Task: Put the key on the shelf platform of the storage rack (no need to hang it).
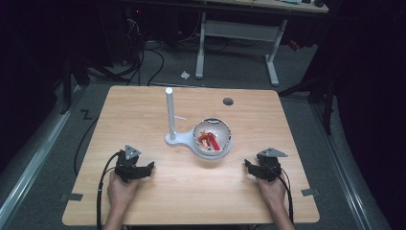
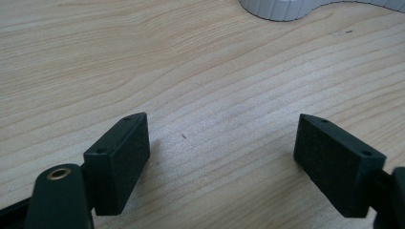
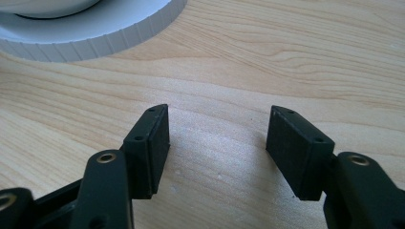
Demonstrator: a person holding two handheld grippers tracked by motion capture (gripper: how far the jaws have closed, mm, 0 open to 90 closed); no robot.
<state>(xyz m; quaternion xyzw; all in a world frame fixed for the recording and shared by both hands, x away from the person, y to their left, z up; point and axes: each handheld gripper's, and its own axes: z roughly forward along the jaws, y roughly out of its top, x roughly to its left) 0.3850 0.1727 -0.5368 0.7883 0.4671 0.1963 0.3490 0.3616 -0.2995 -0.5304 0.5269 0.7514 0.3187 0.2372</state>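
Note:
A white stand with an upright post sits mid-table, and a shiny bowl holding red and orange pieces rests on its round base. My left gripper lies on the table at the front left, held by a hand; its jaws stand wide apart over bare wood, open and empty. My right gripper rests at the front right, its jaws parted over bare wood with nothing between them. The stand's ribbed white base lies just ahead of the right gripper.
The wooden table has a dark round hole near its far edge. Beyond it stand a white desk frame and cables on the grey floor. Strips of tape mark the table's front corners.

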